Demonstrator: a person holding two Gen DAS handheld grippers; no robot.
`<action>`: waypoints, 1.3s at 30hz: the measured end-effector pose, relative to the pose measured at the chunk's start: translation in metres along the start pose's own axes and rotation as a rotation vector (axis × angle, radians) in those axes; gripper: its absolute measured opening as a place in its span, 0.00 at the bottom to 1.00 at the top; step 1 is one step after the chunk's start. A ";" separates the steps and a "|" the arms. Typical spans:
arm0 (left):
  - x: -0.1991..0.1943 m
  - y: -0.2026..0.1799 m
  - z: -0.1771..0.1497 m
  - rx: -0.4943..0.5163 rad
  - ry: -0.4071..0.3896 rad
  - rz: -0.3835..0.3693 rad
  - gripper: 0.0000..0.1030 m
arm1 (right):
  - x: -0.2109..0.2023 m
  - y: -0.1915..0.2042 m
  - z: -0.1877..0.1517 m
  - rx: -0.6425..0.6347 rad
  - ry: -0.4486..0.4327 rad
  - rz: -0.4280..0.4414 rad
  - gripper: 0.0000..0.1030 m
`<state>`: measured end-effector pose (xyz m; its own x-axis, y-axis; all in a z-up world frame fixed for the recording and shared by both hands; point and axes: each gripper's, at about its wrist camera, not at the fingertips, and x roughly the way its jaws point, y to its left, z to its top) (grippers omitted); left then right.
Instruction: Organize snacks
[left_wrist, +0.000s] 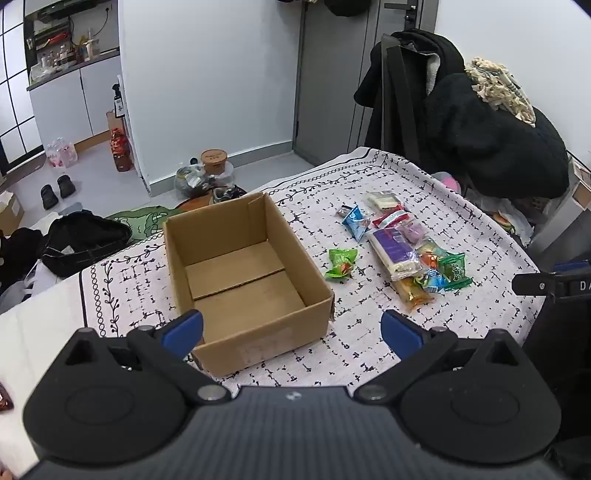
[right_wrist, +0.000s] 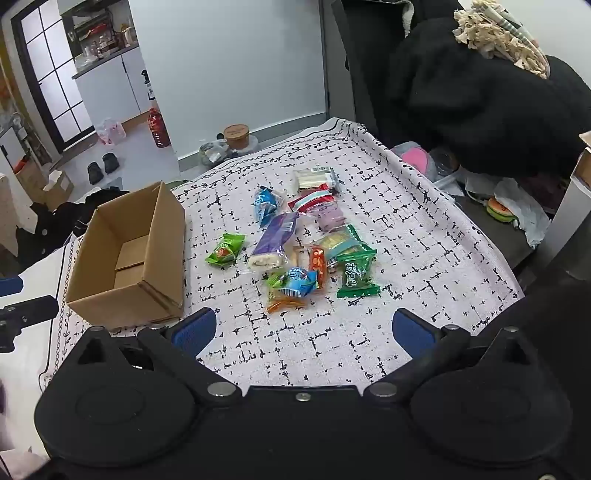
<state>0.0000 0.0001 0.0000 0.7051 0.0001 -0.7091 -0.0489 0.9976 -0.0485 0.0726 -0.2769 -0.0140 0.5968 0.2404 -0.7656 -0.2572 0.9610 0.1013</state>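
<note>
The left gripper hovers above the near edge of the table, its jaws spread wide and holding nothing, with the near wall of the cardboard box between them. The box sits open-topped on the left part of the patterned tablecloth; its visible interior shows only bare flaps. Just right of the box, apart from the others, lies a light green snack packet. Further right, the main group of snacks lies loosely clustered, several touching or overlapping: a blue packet at the far left of the group, a long purple-wrapped bar beside it, a white multi-stick pack at the far end, a red-and-white packet just nearer, a small blue packet resting on an orange packet at the near end, and a dark green packet at the right edge of the group. The right gripper hovers above the tablecloth on the near side of this group, jaws spread wide and holding nothing. Dark clothing is heaped beyond the table's far right corner.
</note>
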 end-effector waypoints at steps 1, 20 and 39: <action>0.000 0.000 0.000 0.003 0.003 0.004 0.99 | 0.000 0.000 0.000 0.000 -0.004 -0.002 1.00; -0.003 0.005 -0.001 -0.012 0.000 0.007 0.99 | -0.003 0.005 -0.001 -0.020 -0.012 0.000 1.00; -0.004 0.005 0.001 -0.020 0.002 0.005 0.99 | -0.006 0.007 0.000 -0.032 -0.017 -0.001 1.00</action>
<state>-0.0019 0.0053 0.0032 0.7036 0.0049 -0.7106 -0.0665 0.9960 -0.0590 0.0678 -0.2717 -0.0088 0.6100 0.2416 -0.7547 -0.2804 0.9566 0.0795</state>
